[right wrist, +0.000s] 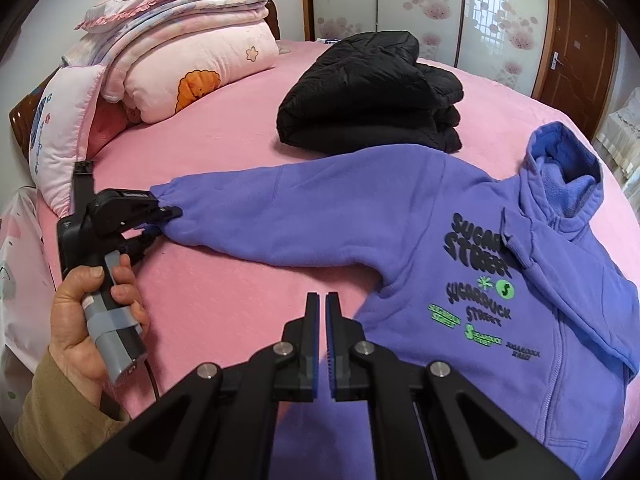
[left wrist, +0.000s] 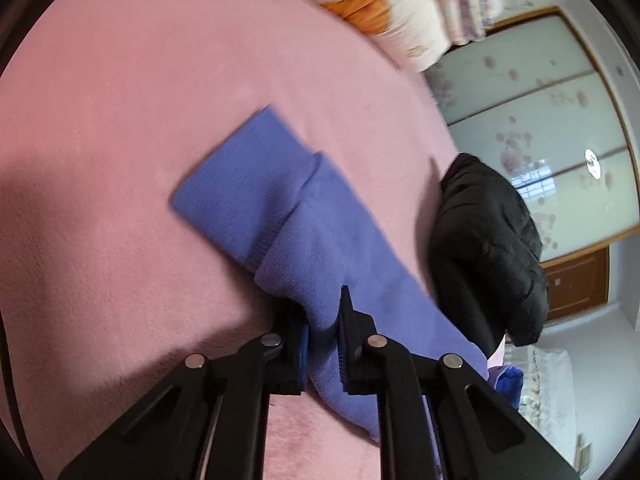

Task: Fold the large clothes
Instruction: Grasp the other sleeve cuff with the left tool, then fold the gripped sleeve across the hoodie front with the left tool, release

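A purple hoodie (right wrist: 460, 248) lies spread face-up on the pink bed (right wrist: 224, 148), its printed chest toward the viewer and its hood (right wrist: 560, 176) pointing away to the right edge. One sleeve (right wrist: 272, 208) is stretched straight out to the side, flat on the bedspread, which suits the fold: a sleeve laid out full length can be carried across the body in one sweep. Behind the sleeve sits a black padded jacket (right wrist: 372, 92), already folded into a compact stack and set clear of the working area. A pile of folded pink quilts (right wrist: 192, 52) and a pillow (right wrist: 64, 136) rest at the head of the bed, well apart from the hoodie.

The left claw (left wrist: 324, 332) is clenched on the sleeve just behind the ribbed cuff (left wrist: 240, 192), the purple fabric bunched between its pads; from the right wrist view it is seen gripping the sleeve end, with a person's hand (right wrist: 96, 304) wrapped round its handle. This looks like the start of folding that sleeve inward over the chest.

The right claw (right wrist: 323, 300) hovers above bare bedspread just beside the hoodie's hem, its two fingers pressed nearly together with nothing between them, touching no cloth
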Motion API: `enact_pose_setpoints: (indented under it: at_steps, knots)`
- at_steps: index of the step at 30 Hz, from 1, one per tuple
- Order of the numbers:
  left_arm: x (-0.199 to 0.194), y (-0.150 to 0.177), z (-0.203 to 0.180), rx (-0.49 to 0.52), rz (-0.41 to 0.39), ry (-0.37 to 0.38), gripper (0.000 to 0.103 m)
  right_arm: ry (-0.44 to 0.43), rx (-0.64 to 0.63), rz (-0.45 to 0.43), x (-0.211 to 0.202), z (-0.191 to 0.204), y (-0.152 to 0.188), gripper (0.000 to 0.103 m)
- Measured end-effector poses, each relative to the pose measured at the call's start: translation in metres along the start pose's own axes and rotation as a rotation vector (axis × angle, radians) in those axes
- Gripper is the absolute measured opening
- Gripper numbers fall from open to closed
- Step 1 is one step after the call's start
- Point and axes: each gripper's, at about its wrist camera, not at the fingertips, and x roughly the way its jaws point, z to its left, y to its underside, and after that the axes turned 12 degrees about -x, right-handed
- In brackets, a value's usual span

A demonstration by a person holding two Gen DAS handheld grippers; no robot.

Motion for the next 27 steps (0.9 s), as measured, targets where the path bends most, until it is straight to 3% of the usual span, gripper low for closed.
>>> enact_pose_setpoints:
  at_steps: [3, 9, 12, 16, 22, 27]
  knots:
    - [-0.02, 0.011, -0.031, 0.109, -0.063, 0.01, 0.008, 0.007, 0.024, -0.003, -0.004, -0.01, 0.005, 0.003]
    - [-0.066, 0.062, -0.128, 0.334, -0.1, 0.171, 0.008, 0.028, 0.127, -0.027, -0.021, -0.046, 0.019, 0.003]
    - [-0.086, 0.106, -0.18, 0.474, -0.085, 0.277, 0.008, 0.051, 0.193, -0.054, -0.034, -0.074, 0.029, 0.003]
    - [-0.085, 0.178, -0.236, 0.655, -0.016, 0.338, 0.008, 0.105, 0.301, -0.088, -0.055, -0.123, 0.048, 0.003]
    - [-0.021, 0.301, -0.269, 0.888, 0.147, 0.255, 0.008, 0.193, 0.46, -0.097, -0.079, -0.194, 0.094, 0.003]
    - [0.033, 0.373, -0.247, 1.041, 0.245, 0.109, 0.01, 0.235, 0.551, -0.073, -0.086, -0.234, 0.135, 0.003]
